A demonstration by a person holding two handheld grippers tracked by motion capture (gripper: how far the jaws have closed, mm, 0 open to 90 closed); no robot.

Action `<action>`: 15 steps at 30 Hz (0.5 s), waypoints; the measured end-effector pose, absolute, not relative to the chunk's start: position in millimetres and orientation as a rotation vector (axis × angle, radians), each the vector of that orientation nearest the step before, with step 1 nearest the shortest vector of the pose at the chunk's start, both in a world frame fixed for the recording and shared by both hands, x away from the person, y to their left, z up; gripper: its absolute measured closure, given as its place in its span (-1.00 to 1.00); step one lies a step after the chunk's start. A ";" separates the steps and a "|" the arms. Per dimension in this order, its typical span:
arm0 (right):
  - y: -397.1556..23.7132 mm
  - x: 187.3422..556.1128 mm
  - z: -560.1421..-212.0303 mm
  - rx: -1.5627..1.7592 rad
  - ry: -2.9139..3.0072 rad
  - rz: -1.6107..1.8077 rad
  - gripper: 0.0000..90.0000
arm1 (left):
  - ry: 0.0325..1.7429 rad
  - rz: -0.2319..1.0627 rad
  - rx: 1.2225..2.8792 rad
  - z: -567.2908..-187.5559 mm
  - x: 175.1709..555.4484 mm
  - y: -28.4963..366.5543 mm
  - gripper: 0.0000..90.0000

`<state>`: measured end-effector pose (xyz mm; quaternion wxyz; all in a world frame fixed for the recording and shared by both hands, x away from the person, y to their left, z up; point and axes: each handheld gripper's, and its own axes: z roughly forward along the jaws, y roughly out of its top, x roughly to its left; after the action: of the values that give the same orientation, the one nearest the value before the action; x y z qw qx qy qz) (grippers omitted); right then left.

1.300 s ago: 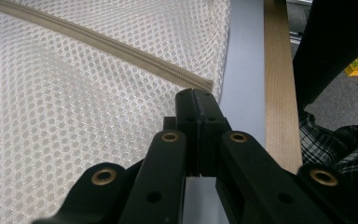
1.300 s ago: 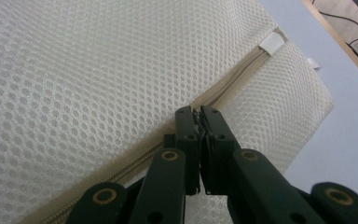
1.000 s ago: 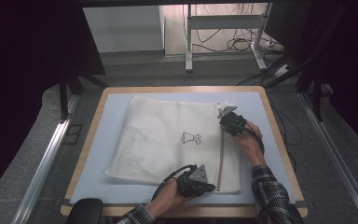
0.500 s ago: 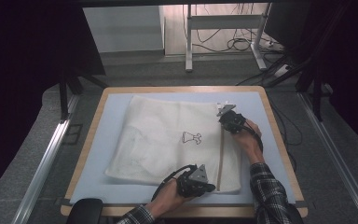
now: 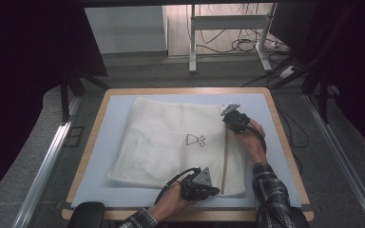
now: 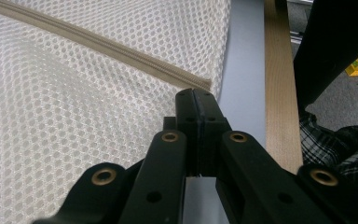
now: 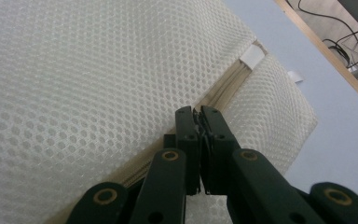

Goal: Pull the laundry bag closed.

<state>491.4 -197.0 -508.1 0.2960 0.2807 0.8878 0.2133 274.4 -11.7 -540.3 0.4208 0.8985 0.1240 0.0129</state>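
Mesh bag (image 5: 171,142) lies flat on the table mat (image 5: 116,111), zipper (image 5: 225,156) running near edge to far edge. My right gripper (image 7: 199,112) is pinched shut on the zipper pull at the far end. My left gripper (image 6: 196,95) is shut at the near end.

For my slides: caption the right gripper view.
Right gripper, jaws shut, at the zipper of a white mesh laundry bag.
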 end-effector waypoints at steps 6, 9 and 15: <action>-196.8 497.1 -508.8 0.753 2.350 0.571 0.92 | 0.311 0.032 2.251 -540.3 274.5 -11.7 1.00; -197.0 499.8 -509.0 0.752 2.351 0.571 0.92 | 0.310 0.034 2.252 -540.3 274.4 -11.7 1.00; -197.2 505.8 -509.2 0.752 2.350 0.570 0.92 | 0.310 0.037 2.252 -540.3 274.2 -11.7 1.00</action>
<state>505.8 -197.2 -509.2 0.2999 0.2832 0.8853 0.2147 274.2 -11.7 -540.3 0.4205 0.8987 0.1235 0.0146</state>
